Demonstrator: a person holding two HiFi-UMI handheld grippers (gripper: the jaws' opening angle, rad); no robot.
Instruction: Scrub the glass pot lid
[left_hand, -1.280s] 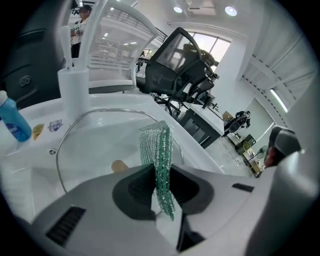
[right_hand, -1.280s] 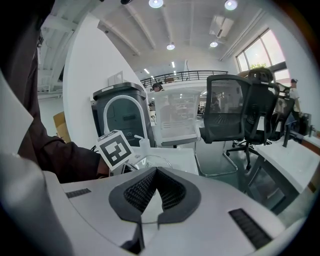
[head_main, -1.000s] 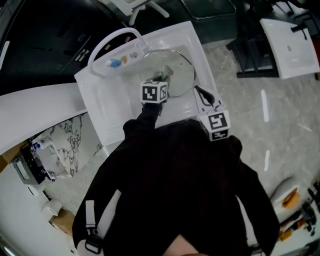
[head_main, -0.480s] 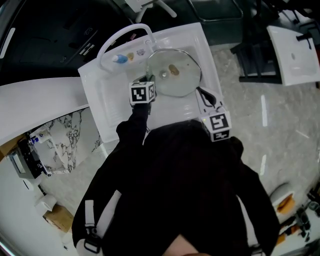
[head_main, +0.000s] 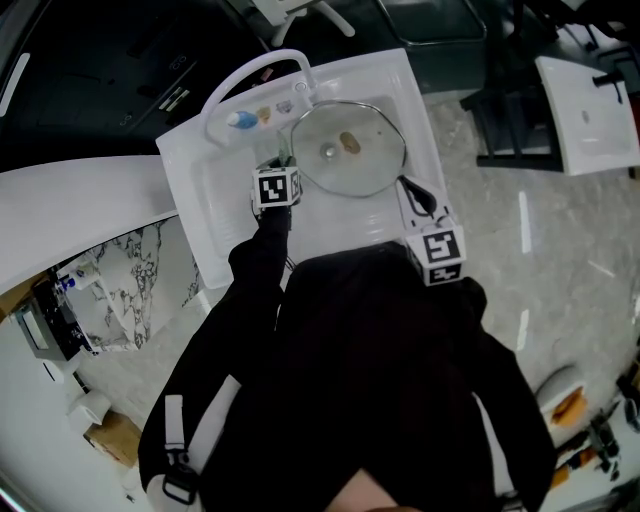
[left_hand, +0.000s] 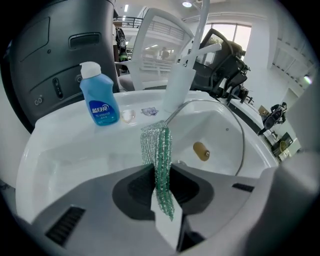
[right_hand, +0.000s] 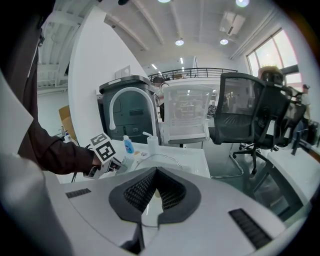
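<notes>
The glass pot lid (head_main: 360, 165) with a brown knob (head_main: 350, 142) is held over the white sink (head_main: 205, 190). My right gripper (head_main: 404, 186) is shut on the lid's near right rim; the lid's rim (right_hand: 161, 158) arcs just beyond the jaws of my right gripper (right_hand: 152, 200). My left gripper (head_main: 280, 162) hangs just left of the lid, apart from it. In the left gripper view my left gripper (left_hand: 162, 172) is shut on a green and silver scrubber (left_hand: 157, 142), with the lid (left_hand: 225, 150) and knob (left_hand: 201, 151) to its right.
A blue soap bottle (left_hand: 99, 102) lies on the sink's back ledge beside the white arched faucet (head_main: 255, 70). A white pump bottle (right_hand: 151, 143) stands near it. An office chair (right_hand: 245, 120) is beyond the sink. A second white basin (head_main: 585, 95) sits at the far right.
My left gripper with the scrubber has slid left, off the lid to its left side. The lid now shows whole, its knob uncovered. The right gripper has kept its hold.
</notes>
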